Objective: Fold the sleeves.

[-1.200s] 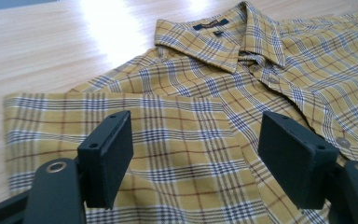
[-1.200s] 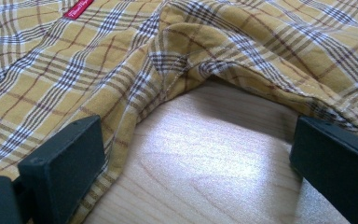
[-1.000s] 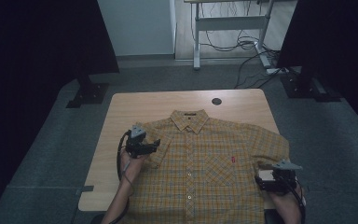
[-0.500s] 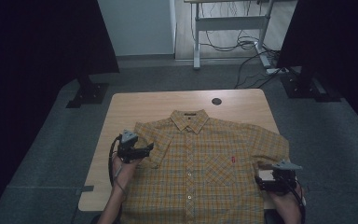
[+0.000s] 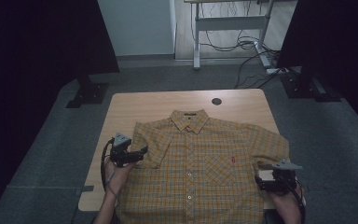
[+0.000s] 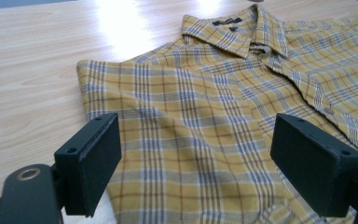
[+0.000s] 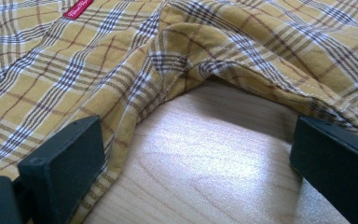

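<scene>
High view showed a yellow plaid short-sleeved shirt lying flat, front up and buttoned, on the wooden table, collar toward the far edge. The left gripper sat at the end of the shirt's sleeve on the person's left; its jaws had just been opening and stood wide, with sleeve cloth below and between them but not pinched. The right gripper rested by the other sleeve's underarm, jaws spread wide over bare wood, gripping nothing.
</scene>
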Demonstrator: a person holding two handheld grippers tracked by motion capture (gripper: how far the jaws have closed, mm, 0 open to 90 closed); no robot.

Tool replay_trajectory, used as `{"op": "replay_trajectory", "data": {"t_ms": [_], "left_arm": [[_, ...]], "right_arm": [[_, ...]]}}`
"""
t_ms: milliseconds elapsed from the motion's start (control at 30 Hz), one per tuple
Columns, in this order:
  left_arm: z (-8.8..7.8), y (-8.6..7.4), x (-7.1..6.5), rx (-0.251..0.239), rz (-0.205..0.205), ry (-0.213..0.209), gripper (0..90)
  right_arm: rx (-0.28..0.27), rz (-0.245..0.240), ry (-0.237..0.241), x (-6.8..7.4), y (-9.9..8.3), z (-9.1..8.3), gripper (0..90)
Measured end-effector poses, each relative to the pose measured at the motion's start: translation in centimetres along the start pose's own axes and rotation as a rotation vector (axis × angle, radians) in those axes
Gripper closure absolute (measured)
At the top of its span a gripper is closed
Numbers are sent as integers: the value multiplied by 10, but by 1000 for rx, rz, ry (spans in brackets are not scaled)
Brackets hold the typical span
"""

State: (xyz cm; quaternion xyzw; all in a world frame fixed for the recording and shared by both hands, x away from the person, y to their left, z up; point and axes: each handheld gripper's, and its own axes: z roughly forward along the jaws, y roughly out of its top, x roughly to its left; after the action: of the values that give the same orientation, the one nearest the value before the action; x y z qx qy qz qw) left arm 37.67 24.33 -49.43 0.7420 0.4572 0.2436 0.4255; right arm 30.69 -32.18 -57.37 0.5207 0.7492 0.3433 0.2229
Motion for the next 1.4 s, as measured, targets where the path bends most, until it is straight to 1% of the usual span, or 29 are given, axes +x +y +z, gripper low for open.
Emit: {"op": "replay_trajectory", "data": {"t_ms": [133, 367, 533, 633, 667, 700, 733, 767, 867, 933, 1033, 1100, 1133, 1167, 1200, 1233, 1333, 1400], "left_arm": [[-8, -6, 4, 0, -4, 14, 156], [-20, -22, 15, 10, -41, 28, 149], [-25, -41, 25, 29, -60, 71, 146], [-27, -53, 32, 40, -83, 92, 146], [-27, -53, 32, 40, -83, 92, 146], [-29, -58, 35, 49, -89, 99, 146], [-29, -58, 35, 49, -89, 99, 146], [-30, -61, 37, 59, -85, 111, 146], [-32, -67, 39, 75, -74, 127, 146], [-34, -73, 42, 94, -73, 143, 146], [-38, -84, 47, 126, -80, 175, 145], [-40, -90, 52, 144, -103, 179, 145], [-40, -93, 53, 154, -107, 179, 145], [-39, -95, 54, 161, -97, 188, 145], [-39, -95, 54, 166, -82, 198, 135], [-39, -95, 54, 169, -76, 204, 137], [-39, -95, 54, 170, -79, 207, 135], [-38, -95, 54, 170, -80, 208, 132]], "right_arm": [[0, 0, 0, 0, 0, 0, 24], [0, 0, 0, 0, 0, 0, 24], [0, 0, 0, 0, 0, 0, 24], [0, 0, 0, 0, 0, 0, 24], [0, 0, 0, 0, 0, 0, 24], [0, 0, 0, 0, 0, 0, 24], [0, 0, 0, 0, 0, 0, 24], [0, 0, 0, 0, 0, 0, 24], [0, 0, 0, 0, 0, 0, 24], [0, 0, 0, 0, 0, 0, 24], [-1, 1, 4, 0, 0, 0, 24], [-2, -1, 6, -1, 0, -1, 26], [-3, -1, 7, -1, -1, -1, 26], [-4, 0, 8, -2, -1, -1, 27], [-4, 2, 9, -2, -1, -2, 27], [-4, 3, 8, -3, -2, -2, 27], [-8, 20, 7, -5, -3, -4, 31], [-1, 39, 10, -7, -4, -8, 59]]}}
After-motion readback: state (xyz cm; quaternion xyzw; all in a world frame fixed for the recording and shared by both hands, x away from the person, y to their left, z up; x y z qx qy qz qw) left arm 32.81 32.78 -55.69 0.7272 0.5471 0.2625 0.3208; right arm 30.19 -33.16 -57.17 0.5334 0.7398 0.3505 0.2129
